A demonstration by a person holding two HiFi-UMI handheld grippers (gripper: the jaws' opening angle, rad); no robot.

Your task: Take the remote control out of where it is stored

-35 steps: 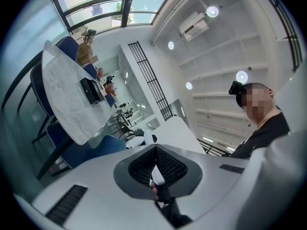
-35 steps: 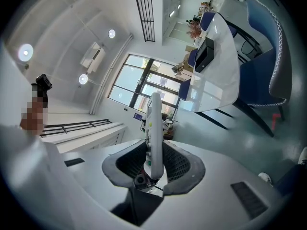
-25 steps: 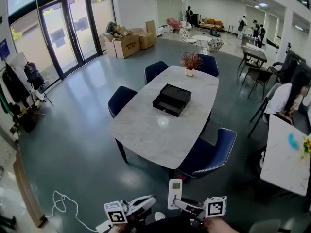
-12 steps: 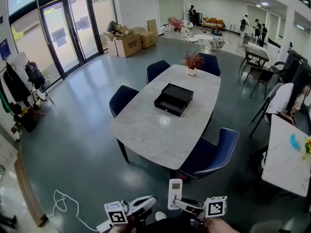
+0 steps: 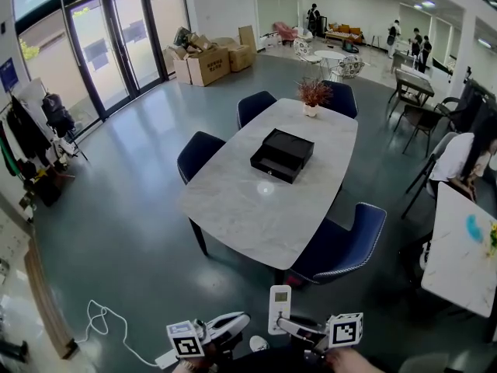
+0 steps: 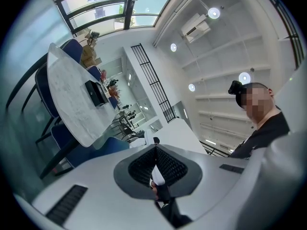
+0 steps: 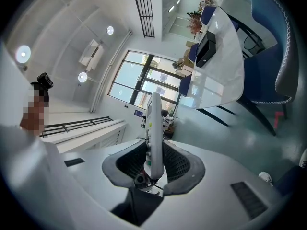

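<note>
My right gripper [image 5: 286, 326] sits at the bottom edge of the head view, shut on a white remote control [image 5: 279, 308] that stands upright with its small screen at the top. In the right gripper view the remote [image 7: 154, 128] rises edge-on from between the ribbed pads of that gripper [image 7: 154, 151]. To its left my left gripper [image 5: 233, 322] is shut, its jaws meeting with nothing between them [image 6: 156, 148]. A black drawer box [image 5: 283, 155] lies far off on the marble table [image 5: 248, 208], its drawer pulled slightly out.
Blue chairs [image 5: 339, 243] ring the table, and a potted plant [image 5: 313, 95] stands at its far end. A white cable [image 5: 105, 325] lies on the floor at the left. Cardboard boxes [image 5: 206, 64] sit by the glass doors. A person [image 5: 458, 158] sits at another table on the right.
The head view has drifted slightly, so the table and box appear a bit further right. Both grippers and the remote keep their places.
</note>
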